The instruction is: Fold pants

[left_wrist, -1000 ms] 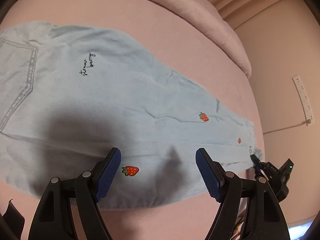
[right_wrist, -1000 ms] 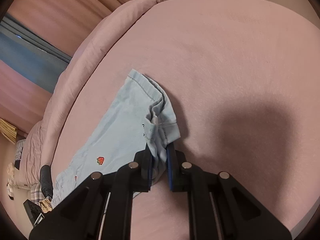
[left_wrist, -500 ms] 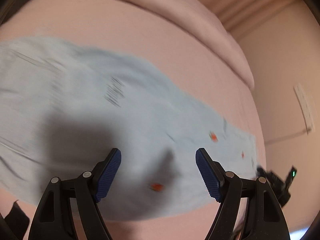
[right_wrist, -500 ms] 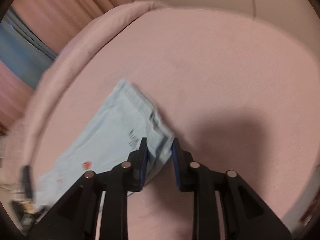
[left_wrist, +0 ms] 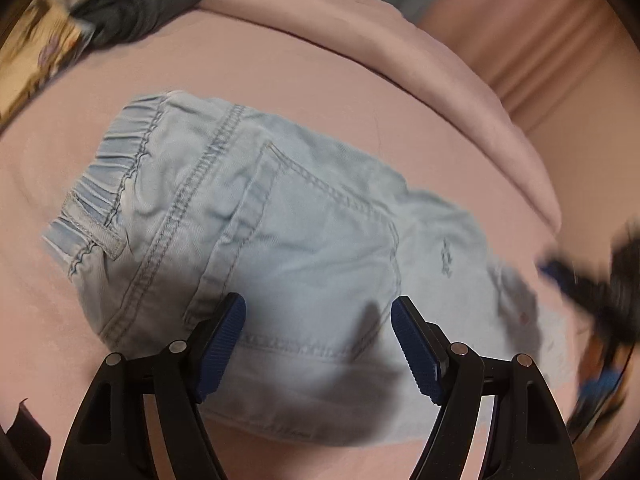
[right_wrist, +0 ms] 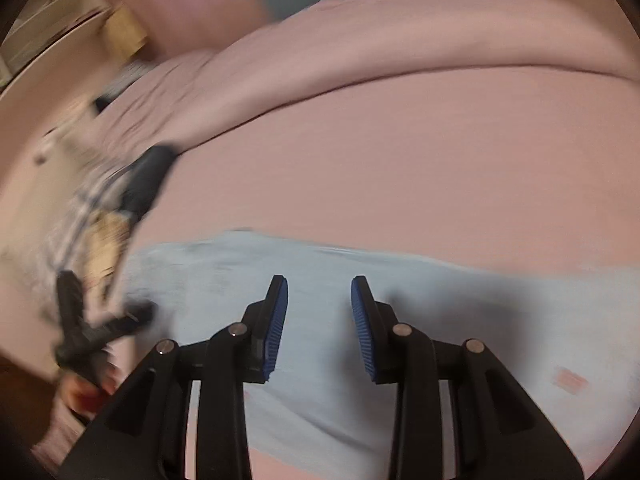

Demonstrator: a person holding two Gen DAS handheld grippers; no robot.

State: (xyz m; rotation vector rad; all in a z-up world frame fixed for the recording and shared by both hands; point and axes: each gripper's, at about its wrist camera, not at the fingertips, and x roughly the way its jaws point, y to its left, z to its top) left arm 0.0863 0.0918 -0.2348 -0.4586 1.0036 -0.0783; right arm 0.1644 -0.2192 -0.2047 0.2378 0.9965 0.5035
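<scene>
Light blue denim pants (left_wrist: 280, 240) lie flat on the pink bed. In the left wrist view the elastic waistband (left_wrist: 108, 188) is at the left, with a back pocket in the middle. My left gripper (left_wrist: 318, 344) is open and empty, hovering above the seat of the pants. The right gripper shows blurred at the right edge (left_wrist: 592, 292). In the right wrist view the pants (right_wrist: 440, 300) run across the frame, blurred. My right gripper (right_wrist: 319, 320) is open and empty above the leg. The left gripper appears blurred at the left (right_wrist: 80, 328).
A pink rolled duvet (left_wrist: 460, 68) runs along the far side of the bed (left_wrist: 300, 68). A dark garment (left_wrist: 136, 4) and patterned items lie at the far left corner. Curtains hang behind the bed.
My right gripper has let go of the pant cuff and opened, and swung over the leg. My left gripper has moved from the leg toward the waistband end. Both views are motion-blurred.
</scene>
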